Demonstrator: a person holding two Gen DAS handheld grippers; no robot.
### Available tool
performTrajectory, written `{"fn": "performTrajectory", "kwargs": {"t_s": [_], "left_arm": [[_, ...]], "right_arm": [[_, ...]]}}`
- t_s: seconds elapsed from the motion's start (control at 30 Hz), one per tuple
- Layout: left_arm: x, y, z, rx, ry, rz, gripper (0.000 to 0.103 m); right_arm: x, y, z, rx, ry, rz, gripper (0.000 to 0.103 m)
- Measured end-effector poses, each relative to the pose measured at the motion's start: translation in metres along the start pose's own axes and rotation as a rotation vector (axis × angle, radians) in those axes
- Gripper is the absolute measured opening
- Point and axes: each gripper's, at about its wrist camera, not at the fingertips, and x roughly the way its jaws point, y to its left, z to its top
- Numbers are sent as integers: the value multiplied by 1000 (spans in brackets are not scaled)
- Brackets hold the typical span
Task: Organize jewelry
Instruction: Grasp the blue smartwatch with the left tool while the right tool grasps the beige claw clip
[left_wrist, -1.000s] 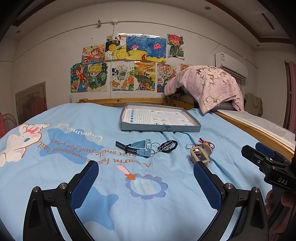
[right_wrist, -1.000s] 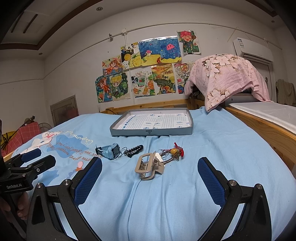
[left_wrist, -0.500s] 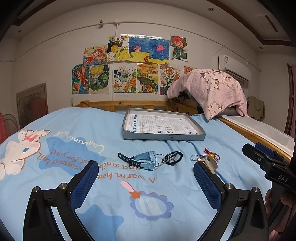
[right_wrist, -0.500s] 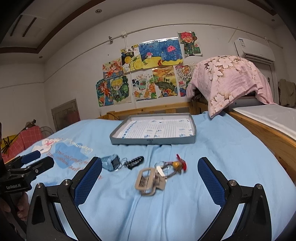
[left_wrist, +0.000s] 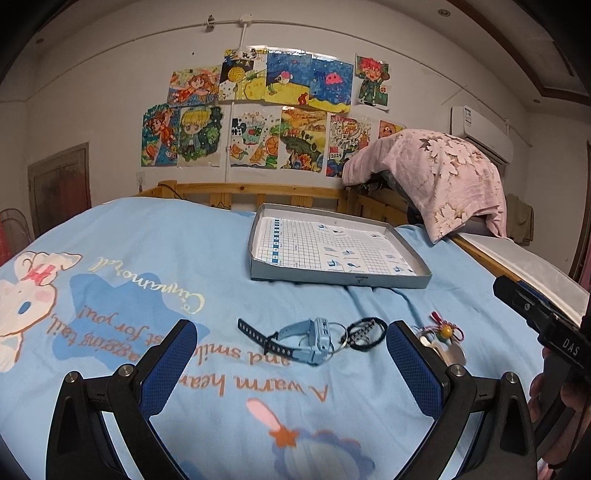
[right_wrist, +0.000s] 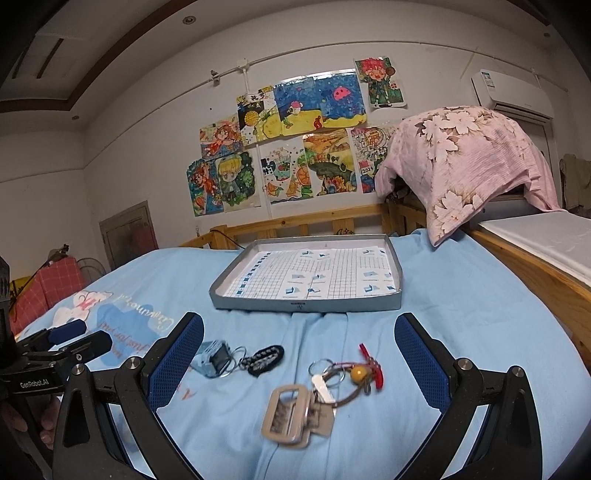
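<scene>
The keyring bundle, a metal buckle with keys, split rings and a red-and-yellow charm, is lying on the blue bedspread directly ahead of the right gripper, whose jaws are standing wide with nothing between them. The bundle is sitting between the two blue pads and slightly toward the viewer's side of their tips, so I judge the right gripper the nearer one for it; its long axis is running from the buckle at the near end out to the charm, slanting away to the right.

Just beyond and to the left, the blue watch is lying with its dark strap stretched leftward, and a black beaded bracelet is touching its ring. These two are sitting squarely between the spread, empty jaws of the left gripper, so that gripper is better placed for them.

Farther on, toward the head end of the bed, the grey tray is waiting empty, well apart from all the pieces.

The right wrist view is showing the buckle and keys whole; in the left wrist view that gripper's right pad is hiding most of them, leaving only the charm. The left wrist view alone is showing the watch strap at full length.
</scene>
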Motion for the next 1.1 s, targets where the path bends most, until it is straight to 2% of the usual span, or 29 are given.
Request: {"fn": "performTrajectory", "kwargs": {"t_s": [0.23, 0.53, 0.67, 0.73, 0.8, 1.0, 1.03, 1.1], "left_arm": [[34, 0, 11, -2, 34, -7, 103], [86, -3, -2, -4, 165, -61, 103], [98, -1, -9, -15, 207, -100, 89], [104, -1, -12, -18, 230, -119, 80], [110, -3, -16, -13, 251, -145, 72], [127, -12, -23, 26, 301, -184, 49], [129, -14, -24, 32, 310, -188, 48], [134, -18, -25, 45, 323, -190, 46]], "right_arm": [[28, 0, 1, 9, 34, -26, 102], [44, -13, -21, 41, 149, -52, 102], [50, -14, -33, 31, 193, -38, 100], [52, -13, -39, 30, 210, -24, 94], [54, -11, -43, 29, 226, -18, 83], [57, -10, -55, 39, 261, -7, 75], [57, -10, -56, 40, 266, -7, 74], [60, -10, -58, 38, 278, -10, 66]]}}
